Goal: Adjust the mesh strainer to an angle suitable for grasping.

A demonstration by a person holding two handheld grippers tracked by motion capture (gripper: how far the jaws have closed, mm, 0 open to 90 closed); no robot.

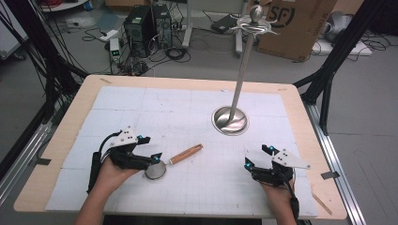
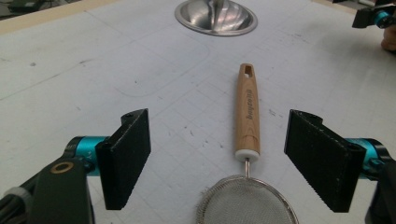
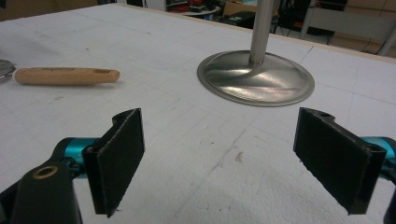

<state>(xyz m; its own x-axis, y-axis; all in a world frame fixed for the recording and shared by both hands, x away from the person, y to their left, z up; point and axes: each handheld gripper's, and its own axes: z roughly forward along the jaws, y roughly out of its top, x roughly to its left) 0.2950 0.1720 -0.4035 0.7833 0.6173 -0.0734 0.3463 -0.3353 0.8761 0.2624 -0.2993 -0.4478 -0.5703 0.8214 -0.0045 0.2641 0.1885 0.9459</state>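
A small mesh strainer (image 1: pixel 155 170) with a wooden handle (image 1: pixel 186 154) lies flat on the white mat, its handle pointing toward the stand. A tall steel stand with a round base (image 1: pixel 230 120) rises behind it. My left gripper (image 1: pixel 155 159) is open just over the strainer; in the left gripper view its jaws stand wide on either side of the mesh bowl (image 2: pixel 246 203) and handle (image 2: pixel 247 110). My right gripper (image 1: pixel 247 164) rests open at the front right, with nothing between its jaws; it faces the stand base (image 3: pixel 256 77), with the handle (image 3: pixel 65 75) off to its left.
The white mat (image 1: pixel 141 112) covers most of a wooden table (image 1: pixel 80 93). The stand's top hooks (image 1: pixel 256 23) hang high above the table. Computer cases, cables and a cardboard box sit on the floor beyond the far edge.
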